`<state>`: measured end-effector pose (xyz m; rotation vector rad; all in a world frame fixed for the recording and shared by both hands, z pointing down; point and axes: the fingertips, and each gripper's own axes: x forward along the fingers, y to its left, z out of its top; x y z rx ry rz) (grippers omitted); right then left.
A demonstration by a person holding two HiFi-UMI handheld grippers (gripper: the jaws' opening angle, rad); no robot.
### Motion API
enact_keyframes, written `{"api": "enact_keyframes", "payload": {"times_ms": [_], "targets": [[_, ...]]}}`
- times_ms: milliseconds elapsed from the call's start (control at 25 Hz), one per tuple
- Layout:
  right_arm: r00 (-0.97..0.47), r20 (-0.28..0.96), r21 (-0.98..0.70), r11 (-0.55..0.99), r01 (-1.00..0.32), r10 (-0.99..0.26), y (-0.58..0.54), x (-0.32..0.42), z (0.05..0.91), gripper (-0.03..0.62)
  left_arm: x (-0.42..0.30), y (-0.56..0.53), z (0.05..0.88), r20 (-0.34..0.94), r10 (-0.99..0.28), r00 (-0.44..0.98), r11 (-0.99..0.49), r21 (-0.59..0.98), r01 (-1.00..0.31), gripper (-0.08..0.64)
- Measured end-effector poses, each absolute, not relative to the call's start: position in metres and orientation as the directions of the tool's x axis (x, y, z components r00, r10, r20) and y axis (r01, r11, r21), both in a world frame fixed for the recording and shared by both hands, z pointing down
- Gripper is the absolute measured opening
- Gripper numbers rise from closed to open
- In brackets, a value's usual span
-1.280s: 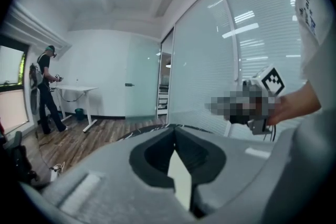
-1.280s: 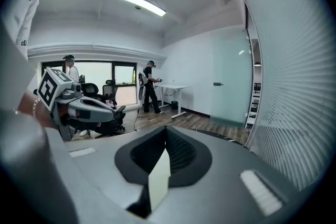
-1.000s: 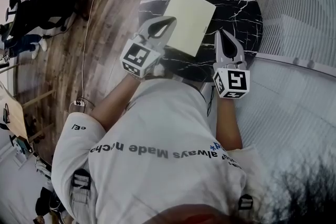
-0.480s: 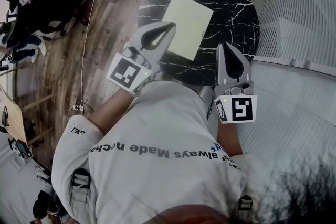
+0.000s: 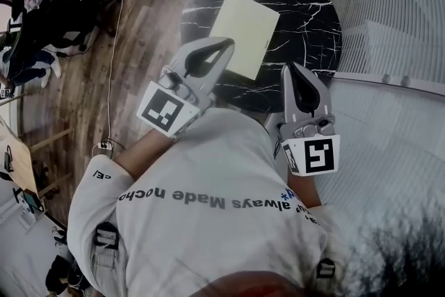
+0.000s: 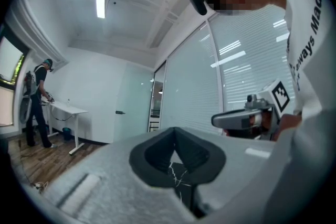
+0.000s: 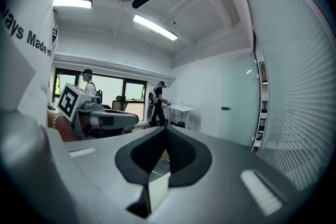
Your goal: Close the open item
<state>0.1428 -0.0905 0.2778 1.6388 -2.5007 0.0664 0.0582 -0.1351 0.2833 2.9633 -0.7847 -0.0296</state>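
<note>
Locate pale folder point(image 5: 245, 33) lying flat, cover shut, on round marble table point(image 5: 306, 7). Note left gripper point(image 5: 227, 45) and right gripper point(image 5: 287, 69) both clamped shut, empty, over near table edge. Versus earlier: raised closer to camera.

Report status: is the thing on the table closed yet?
Done, apparently: the pale yellow booklet lies flat and closed on the black marble table. In hand: nothing; the left gripper and right gripper hover above the table's near edge, both shut and empty. Left: nothing visible.

The pale yellow book point(image 5: 245, 35) lies closed, flat on the round black table point(image 5: 306, 17).
</note>
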Motion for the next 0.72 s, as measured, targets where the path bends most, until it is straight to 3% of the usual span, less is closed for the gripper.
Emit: {"api": "enact_keyframes", "payload": {"times_ms": [720], "targets": [[-0.388,0.152,0.041,0.398,-0.917,-0.909,-0.0917,0.1434,0.2780,0.002,0.0579,-0.1331,0.2909,0.034,-0.490,0.871,-0.867,0.078,-0.491,0.004]]}}
